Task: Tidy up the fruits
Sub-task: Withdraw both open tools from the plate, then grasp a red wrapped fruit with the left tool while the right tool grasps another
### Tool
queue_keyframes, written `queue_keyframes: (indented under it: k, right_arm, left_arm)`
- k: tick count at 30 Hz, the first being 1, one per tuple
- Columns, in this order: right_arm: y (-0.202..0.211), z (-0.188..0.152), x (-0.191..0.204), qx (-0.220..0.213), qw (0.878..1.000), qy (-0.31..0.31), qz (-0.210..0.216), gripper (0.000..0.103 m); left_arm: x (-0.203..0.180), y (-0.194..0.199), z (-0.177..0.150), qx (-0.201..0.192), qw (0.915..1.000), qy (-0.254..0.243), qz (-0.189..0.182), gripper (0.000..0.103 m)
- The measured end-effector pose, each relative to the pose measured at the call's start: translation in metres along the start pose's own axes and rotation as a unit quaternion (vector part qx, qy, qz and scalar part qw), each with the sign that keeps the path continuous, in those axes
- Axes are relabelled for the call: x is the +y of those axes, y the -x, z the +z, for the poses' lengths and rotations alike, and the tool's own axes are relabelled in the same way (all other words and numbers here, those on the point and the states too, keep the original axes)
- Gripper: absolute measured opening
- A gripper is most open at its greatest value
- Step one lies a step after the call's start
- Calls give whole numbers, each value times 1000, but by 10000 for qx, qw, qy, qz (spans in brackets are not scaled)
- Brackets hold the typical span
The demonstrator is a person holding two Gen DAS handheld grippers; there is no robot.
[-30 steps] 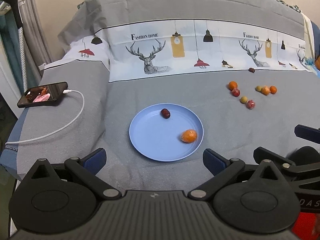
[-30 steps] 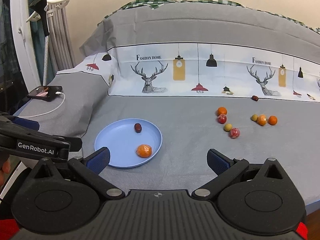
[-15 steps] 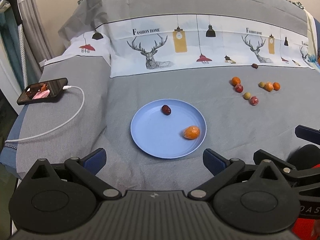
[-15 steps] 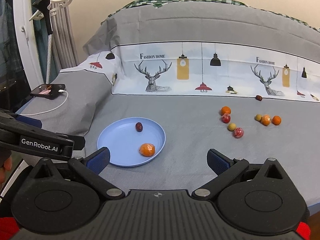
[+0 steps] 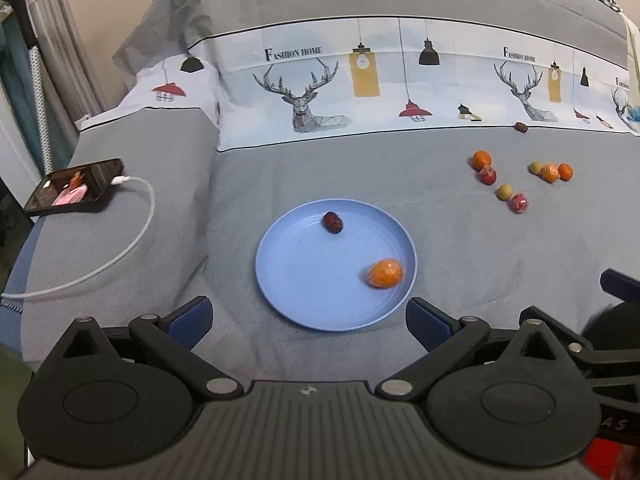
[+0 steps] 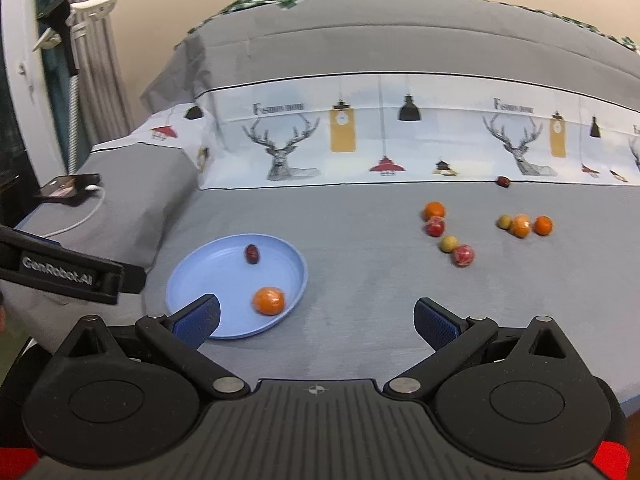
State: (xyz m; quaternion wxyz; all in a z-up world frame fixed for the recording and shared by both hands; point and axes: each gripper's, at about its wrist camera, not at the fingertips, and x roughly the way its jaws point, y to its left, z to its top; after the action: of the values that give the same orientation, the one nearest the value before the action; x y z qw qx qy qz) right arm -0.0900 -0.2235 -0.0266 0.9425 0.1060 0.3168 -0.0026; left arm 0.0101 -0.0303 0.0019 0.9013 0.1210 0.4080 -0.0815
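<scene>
- The left tool [image 5: 308, 322] hangs low over the grey bed [image 5: 440, 240] with its blue-padded fingers spread wide and nothing between them.
- Straight ahead of it, just past the fingertips, lies a blue plate [image 5: 304, 280].
- On the plate, a dark red fruit [image 5: 333, 222] sits near the far rim, and a wrapped orange fruit [image 5: 385, 273] sits ahead of the left tool's right finger, close to the rim.
- The right tool [image 6: 316, 318] is likewise spread wide and empty; the plate [image 6: 192, 280] lies ahead and to its left, partly behind its left finger.
- Farther ahead and to the right of both tools, loose fruits [image 6: 464, 255] lie scattered on the bed: orange, red and yellow-green ones, well apart from the plate.
- One small dark fruit [image 6: 503, 181] lies alone farther back, at the edge of the deer-print band [image 6: 288, 148].
- Far left of the left tool, a phone [image 5: 74, 192] rests on the bed with a white cable [image 5: 136, 236] plugged in.
</scene>
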Motion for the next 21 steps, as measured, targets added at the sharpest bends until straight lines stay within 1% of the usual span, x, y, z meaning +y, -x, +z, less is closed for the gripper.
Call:
queue_keyframes:
  k: [3,7,10,14,17,21]
  right_arm:
    - [-11,-1,-11,109,9996,-98,-227,102]
    - [-30,-1,-39,228,9965,-449,-661,102]
    - [-48,0,-71,274,9906,-811,-1071,102]
    - [-80,4,-117,279,9787,-1277,-1585,102]
    - [-114,6,-141,274,9753,-1316,-1752,102]
    - [-169,10,-169,387,9756,-1281,-1742,102]
  left_arm:
    - [-10,-10,9,107,9999,-17,-68,103]
    - [-28,-29,25,214,9996,-156,-117,103]
    - [-46,-47,40,307,9990,-246,-197,103]
    - [-79,-80,68,415,9979,-349,-347,103]
    - [-109,-109,92,420,9968,-414,-547,103]
    - [-157,-161,132,431,9934,-660,-834,103]
